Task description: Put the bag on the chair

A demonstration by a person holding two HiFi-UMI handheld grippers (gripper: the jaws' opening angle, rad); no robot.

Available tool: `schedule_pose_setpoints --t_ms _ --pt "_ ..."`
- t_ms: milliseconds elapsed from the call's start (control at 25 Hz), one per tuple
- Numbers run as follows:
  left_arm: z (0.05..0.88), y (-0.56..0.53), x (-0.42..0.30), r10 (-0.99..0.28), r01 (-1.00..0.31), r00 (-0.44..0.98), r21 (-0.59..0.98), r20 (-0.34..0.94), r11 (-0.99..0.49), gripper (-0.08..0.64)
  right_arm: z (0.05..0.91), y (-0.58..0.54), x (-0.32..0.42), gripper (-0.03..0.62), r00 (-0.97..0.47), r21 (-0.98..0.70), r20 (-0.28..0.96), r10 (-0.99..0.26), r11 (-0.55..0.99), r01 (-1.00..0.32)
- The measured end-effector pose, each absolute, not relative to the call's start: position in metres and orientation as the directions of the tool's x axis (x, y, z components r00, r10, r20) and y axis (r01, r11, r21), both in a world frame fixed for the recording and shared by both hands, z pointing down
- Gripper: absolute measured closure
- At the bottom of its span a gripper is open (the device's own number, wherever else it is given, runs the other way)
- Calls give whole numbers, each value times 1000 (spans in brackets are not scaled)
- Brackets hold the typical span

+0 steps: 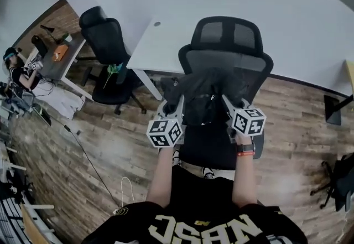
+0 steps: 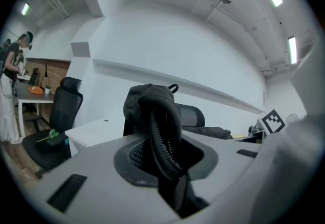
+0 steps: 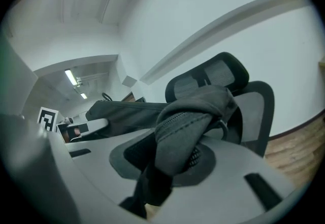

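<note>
Bag (image 1: 202,99) is up off the floor: dark grey, soft and slack, bunched into folds with a zip running along its edge. The left claw (image 1: 176,105) and the right claw (image 1: 228,103) each pinch a fold. It hangs right at the chair (image 1: 225,61), a black office chair with a mesh headrest, its back to the white surface (image 1: 160,43). Whether the bag's underside touches the seat can't be told.

Our left tongs (image 2: 163,167) pinch a zippered fold of the dark bag (image 2: 151,108). Just behind the bag stands a mesh-backed chair (image 2: 194,115). Left of the bag are a white table (image 2: 96,129), a second black chair (image 2: 63,111) and a standing person (image 2: 12,78).
</note>
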State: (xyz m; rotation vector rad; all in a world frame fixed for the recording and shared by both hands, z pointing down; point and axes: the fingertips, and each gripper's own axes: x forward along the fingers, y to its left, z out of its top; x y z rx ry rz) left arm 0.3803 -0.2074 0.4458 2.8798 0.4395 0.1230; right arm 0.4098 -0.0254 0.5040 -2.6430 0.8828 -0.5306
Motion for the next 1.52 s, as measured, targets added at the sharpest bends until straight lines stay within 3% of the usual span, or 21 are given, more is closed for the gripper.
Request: schedule_pose_setpoints --t_ms 520,1520 --pt "535 -156 411 477 398 854 329 207 -856 466 587 29 390 489 786 -447 415 -458 -855 -263" --pt "708 -153 451 479 323 776 393 411 -861 466 753 28 409 497 652 -488 609 -450 -862 -139"
